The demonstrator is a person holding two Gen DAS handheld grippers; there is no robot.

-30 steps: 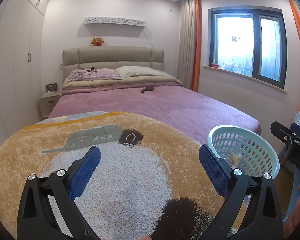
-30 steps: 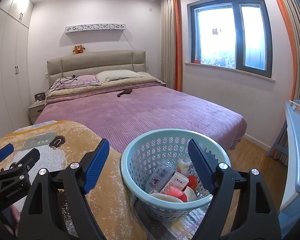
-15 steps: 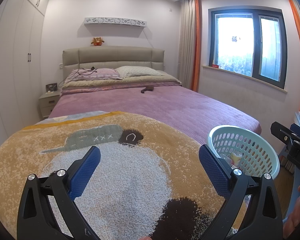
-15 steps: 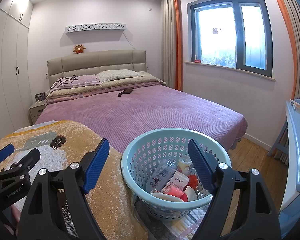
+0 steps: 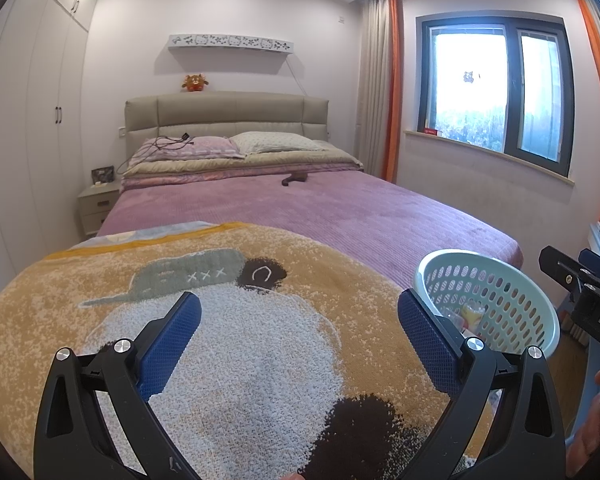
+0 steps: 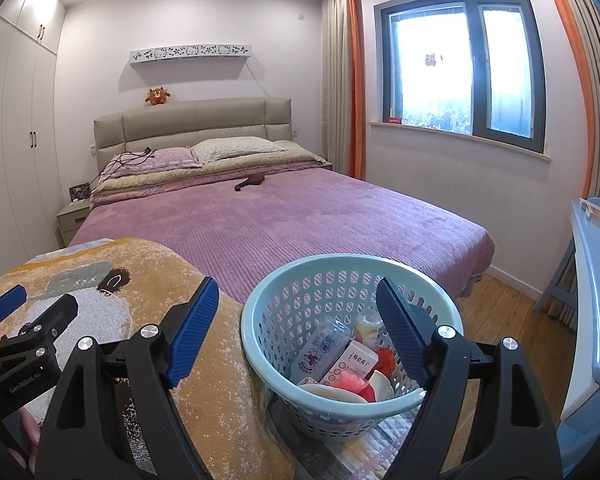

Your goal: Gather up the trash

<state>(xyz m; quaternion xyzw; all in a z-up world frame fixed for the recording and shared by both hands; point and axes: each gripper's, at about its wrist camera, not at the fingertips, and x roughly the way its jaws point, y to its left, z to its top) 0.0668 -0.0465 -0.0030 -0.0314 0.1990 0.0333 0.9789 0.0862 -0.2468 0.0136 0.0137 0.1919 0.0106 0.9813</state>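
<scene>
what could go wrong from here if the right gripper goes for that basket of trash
1. The pale blue perforated plastic basket sits at the near bed corner, partly on the yellow cartoon blanket; a push could tip it off.
2. It is light-looking and full of cartons and bottles, so a one-sided rim pinch may spill them.
3. The open right gripper and open left gripper are close and could collide.

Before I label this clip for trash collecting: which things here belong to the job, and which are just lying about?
Job:
- light blue basket
- trash in it: bottle, small carton
- left gripper and right gripper, both open

Lying about:
- yellow blanket
- dark object on the bed
- plush toy
- pillows
</scene>
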